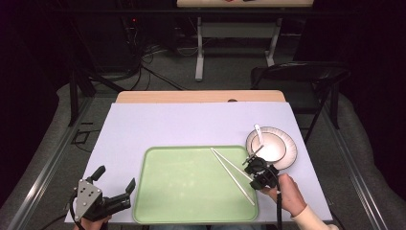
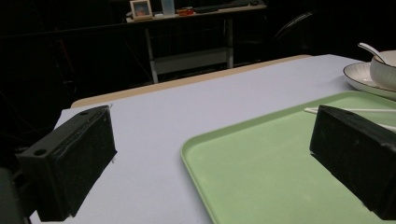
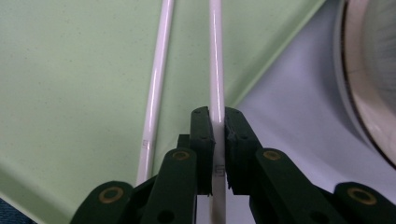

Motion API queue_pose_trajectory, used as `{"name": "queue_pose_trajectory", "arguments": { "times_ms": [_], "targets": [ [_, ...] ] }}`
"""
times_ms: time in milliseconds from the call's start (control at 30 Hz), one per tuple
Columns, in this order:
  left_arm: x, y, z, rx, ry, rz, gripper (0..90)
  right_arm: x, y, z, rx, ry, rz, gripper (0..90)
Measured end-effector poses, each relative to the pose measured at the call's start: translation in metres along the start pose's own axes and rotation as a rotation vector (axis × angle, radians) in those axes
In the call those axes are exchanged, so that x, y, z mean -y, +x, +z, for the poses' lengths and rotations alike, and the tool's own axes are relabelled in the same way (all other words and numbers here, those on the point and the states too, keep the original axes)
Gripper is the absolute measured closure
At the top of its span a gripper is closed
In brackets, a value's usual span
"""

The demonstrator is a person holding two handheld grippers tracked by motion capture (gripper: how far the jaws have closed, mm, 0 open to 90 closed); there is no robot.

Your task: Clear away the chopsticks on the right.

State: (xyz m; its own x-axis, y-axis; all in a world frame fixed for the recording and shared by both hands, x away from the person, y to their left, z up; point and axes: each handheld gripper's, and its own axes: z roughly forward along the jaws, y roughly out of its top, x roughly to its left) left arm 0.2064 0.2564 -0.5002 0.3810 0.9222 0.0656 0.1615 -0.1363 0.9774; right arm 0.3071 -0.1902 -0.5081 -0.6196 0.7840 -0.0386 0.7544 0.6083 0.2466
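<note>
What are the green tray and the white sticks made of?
The green tray looks like matte plastic: an even pale colour, faint speckles, a soft rounded rim. The chopsticks look like smooth glossy plastic, maybe melamine, since a bright streak of light runs along them.

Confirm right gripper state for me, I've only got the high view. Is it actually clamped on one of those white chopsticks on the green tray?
Observer: Yes. In the right gripper view, the right gripper has its jaws shut on one thin white chopstick.
Operator: And the second stick?
Observer: The other white chopstick lies free beside it on the pale green plastic tray, outside the jaws.
Operator: Left side?
Observer: In the left gripper view, the left gripper has its jaws wide apart with nothing between them, at the tray's near corner.
</note>
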Motion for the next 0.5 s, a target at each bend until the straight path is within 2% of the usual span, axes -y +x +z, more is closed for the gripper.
{"name": "queue_pose_trajectory", "arguments": {
  "times_ms": [267,500],
  "targets": [
    [0.000,0.000,0.000,0.003,0.000,0.003,0.1,-0.003,0.007,0.004,-0.003,-0.002,0.011,82.4],
    [0.000,-0.001,0.000,0.002,-0.002,0.004,0.0,-0.008,0.015,0.010,0.000,0.001,-0.022,83.1]
  ]
}}
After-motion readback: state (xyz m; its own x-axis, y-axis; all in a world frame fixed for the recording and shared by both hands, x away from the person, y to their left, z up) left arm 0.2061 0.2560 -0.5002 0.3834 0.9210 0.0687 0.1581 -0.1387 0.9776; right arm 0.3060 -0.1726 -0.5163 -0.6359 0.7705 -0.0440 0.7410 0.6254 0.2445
